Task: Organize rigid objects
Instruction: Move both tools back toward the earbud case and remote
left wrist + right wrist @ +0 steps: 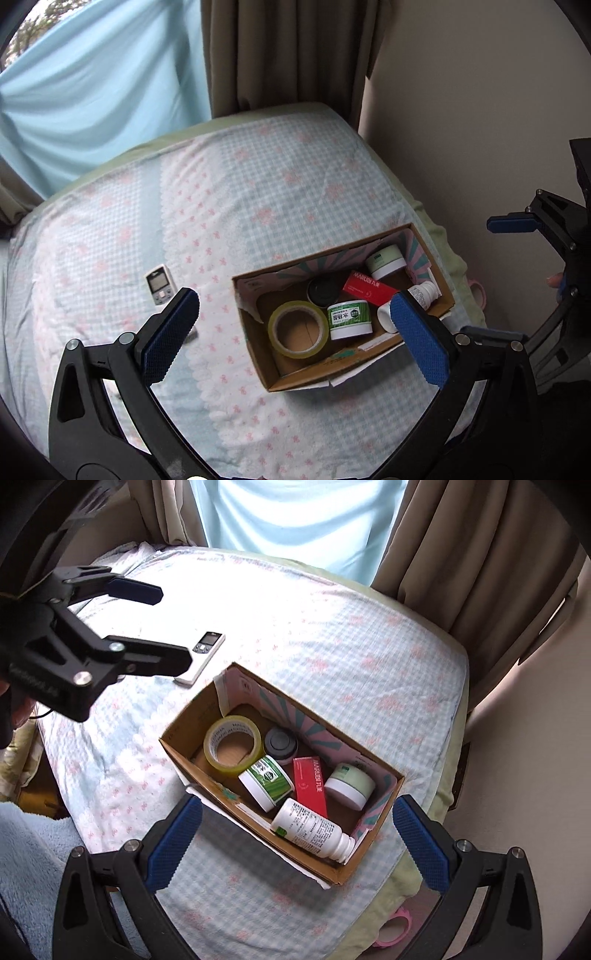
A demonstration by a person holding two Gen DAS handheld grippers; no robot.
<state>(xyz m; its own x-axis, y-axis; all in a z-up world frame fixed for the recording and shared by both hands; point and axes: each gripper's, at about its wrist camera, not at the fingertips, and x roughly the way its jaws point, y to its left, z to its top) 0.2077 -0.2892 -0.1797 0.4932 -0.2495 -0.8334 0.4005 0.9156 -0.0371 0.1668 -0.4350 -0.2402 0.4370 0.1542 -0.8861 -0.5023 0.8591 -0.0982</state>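
The cardboard box point(192, 751) on the bed point(332, 635) already holds a tape roll point(233, 748), a green-labelled jar point(266, 782), a dark round tin point(281, 744), a red carton point(309, 785), a pale green jar point(350, 785) and a white bottle point(312, 830). Only the remote control point(201, 656) lies outside, just left of the box, so the sorting looks nearly finished. The left hand-held gripper point(295, 328) and the right hand-held gripper point(295, 840) both hang released and empty.

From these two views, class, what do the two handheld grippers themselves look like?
Both match. The left gripper and right gripper have black frames of linked bars with triangular cut-outs, joined by silver round-headed bolts. Each finger carries a long blue pad with a fine dimpled texture. Faint lettering runs along the left gripper's body in the right wrist view; it is unreadable.
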